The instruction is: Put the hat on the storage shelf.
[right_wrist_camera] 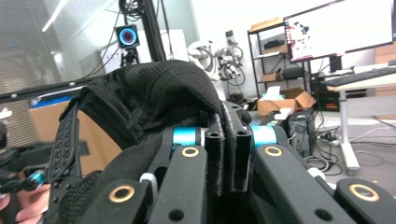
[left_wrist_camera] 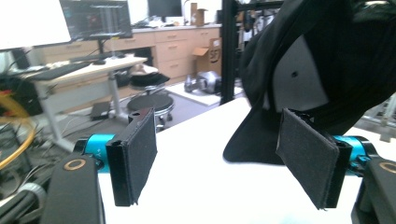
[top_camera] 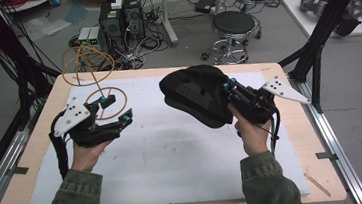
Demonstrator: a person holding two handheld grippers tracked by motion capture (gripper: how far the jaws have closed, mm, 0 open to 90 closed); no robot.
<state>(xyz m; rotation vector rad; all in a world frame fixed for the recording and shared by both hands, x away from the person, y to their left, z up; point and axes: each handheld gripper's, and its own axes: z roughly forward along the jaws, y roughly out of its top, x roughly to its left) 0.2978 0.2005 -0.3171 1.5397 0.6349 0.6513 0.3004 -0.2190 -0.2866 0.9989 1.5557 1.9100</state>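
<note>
Here the right gripper has its fingers clamped tight on the back edge of a black cap, pinching a fold of its mesh fabric, and holds it lifted just above the bench. To the left of the cap, well apart from it, the left gripper has its fingers spread wide and holds nothing; in the left gripper view the cap's brim shows between those fingers, farther off.

The cap looks light and soft. The mesh crown will likely fold and sag wherever it is pinched, while the brim seems the one stiff part, so that is probably the surest place for the free hand to take hold. The adjusting strap at the back is thin and may slip or twist.

Under the cap lies a white sheet covering most of the bench's pale wooden top. Left of the cap, beyond the left gripper, a stand of thin wire hoops rises from the sheet. Behind the cap, past the bench's far edge, the floor holds a round black stool, computer boxes and tangled cables.
</note>
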